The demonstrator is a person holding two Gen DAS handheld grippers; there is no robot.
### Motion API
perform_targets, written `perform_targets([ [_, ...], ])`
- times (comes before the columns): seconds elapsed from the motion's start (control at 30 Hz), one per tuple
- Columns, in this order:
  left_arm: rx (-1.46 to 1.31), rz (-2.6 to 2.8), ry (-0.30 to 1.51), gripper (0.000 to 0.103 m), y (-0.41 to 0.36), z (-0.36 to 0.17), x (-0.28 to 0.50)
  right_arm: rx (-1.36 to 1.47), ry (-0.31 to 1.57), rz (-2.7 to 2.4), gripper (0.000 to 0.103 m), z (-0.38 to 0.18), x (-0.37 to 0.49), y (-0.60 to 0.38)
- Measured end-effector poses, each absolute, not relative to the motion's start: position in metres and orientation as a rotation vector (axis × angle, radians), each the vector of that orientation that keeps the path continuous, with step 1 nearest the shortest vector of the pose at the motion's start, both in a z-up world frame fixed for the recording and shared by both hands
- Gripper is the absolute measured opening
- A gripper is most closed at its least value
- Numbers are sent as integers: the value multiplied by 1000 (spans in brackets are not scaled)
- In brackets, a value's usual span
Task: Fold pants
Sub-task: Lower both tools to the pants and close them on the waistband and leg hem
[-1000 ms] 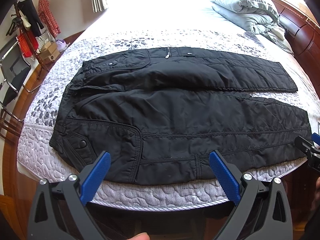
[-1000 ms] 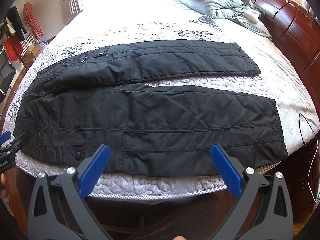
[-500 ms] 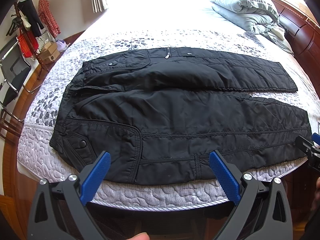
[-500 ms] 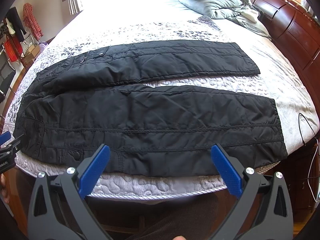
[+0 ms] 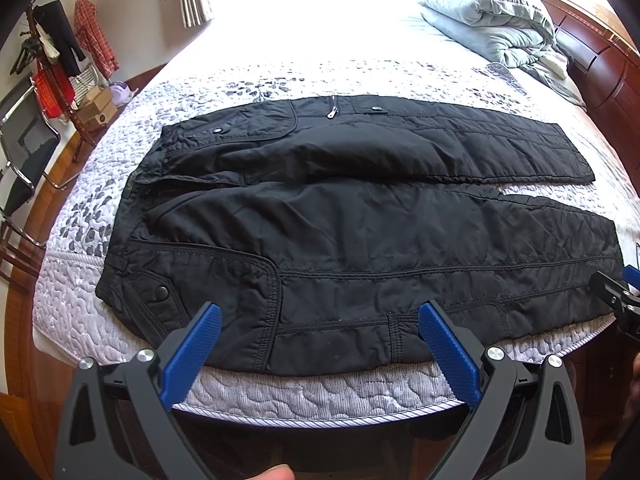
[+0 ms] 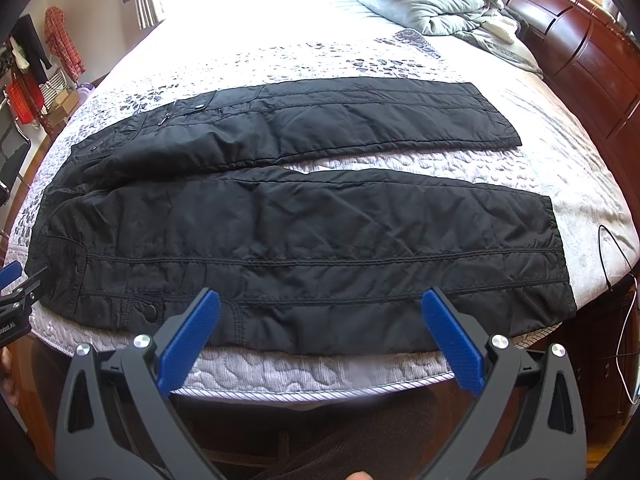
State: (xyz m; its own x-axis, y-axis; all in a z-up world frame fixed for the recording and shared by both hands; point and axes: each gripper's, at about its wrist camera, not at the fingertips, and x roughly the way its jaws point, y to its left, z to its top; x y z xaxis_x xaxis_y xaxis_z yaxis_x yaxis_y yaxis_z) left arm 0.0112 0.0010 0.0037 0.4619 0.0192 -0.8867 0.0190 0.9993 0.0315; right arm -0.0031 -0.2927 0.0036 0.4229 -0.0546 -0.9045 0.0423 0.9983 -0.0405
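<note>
I see one pair of black pants [image 5: 360,240] spread flat on the bed [image 5: 320,388], unfolded, waist to my left and both legs running out to the right. The fabric is padded and slightly shiny, with double seams along the near leg and creases across the thigh. The near leg lies along the bed's front edge; the far leg sits apart from it, with a wedge of quilt showing between the two from the knee down to the hems. On the left camera I count three snap buttons: one on the near hip pocket, one on the far pocket flap, one by the fly. The zipper pull [image 5: 332,112] lies at the far side of the waist.

My left gripper [image 5: 320,316] hangs over the near hip area with its blue pads spread wide and nothing between them. My right gripper [image 6: 322,300] hovers over the near leg further toward the hem, likewise spread wide and empty. Each one shows at the edge of the other's camera.

At the head of the bed, to the right, one grey duvet [image 6: 432,4] is bundled up beside the dark wooden headboard [image 6: 580,52]. A thin cable [image 6: 618,256] trails over the right corner of the mattress. Off the left side, clothes hang on a rack [image 5: 60,48], with cardboard boxes [image 5: 96,108] below it, near a metal chair [image 5: 24,160].
</note>
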Motion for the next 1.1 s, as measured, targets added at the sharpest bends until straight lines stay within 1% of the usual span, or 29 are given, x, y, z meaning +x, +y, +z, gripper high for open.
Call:
perform_targets([
  [0.13, -19, -50, 1071, 100, 8, 6, 20, 16, 1125, -36, 101, 4, 5, -299],
  [0.27, -162, -97, 1062, 100, 45, 14, 54, 15, 1075, -26, 101, 22, 36, -320],
  [0.37, -184, -24, 1061, 100, 83, 19, 100, -28, 1017, -17, 101, 43, 83, -347],
  [0.53, -301, 72, 1151, 100, 163, 8, 188, -13, 1033, 4, 101, 46, 170, -394],
  [0.67, -436, 87, 1271, 100, 214, -15, 247, 17, 1106, -25, 101, 24, 251, -433],
  [0.8, -462, 106, 1363, 100, 234, -38, 287, 21, 1211, -69, 101, -16, 314, -463],
  [0.93, -452, 134, 1438, 100, 242, -57, 314, 99, 1299, -159, 101, -50, 356, -512],
  [1.1, -464, 149, 1482, 99, 249, -75, 335, 107, 1377, -265, 101, -74, 390, -563],
])
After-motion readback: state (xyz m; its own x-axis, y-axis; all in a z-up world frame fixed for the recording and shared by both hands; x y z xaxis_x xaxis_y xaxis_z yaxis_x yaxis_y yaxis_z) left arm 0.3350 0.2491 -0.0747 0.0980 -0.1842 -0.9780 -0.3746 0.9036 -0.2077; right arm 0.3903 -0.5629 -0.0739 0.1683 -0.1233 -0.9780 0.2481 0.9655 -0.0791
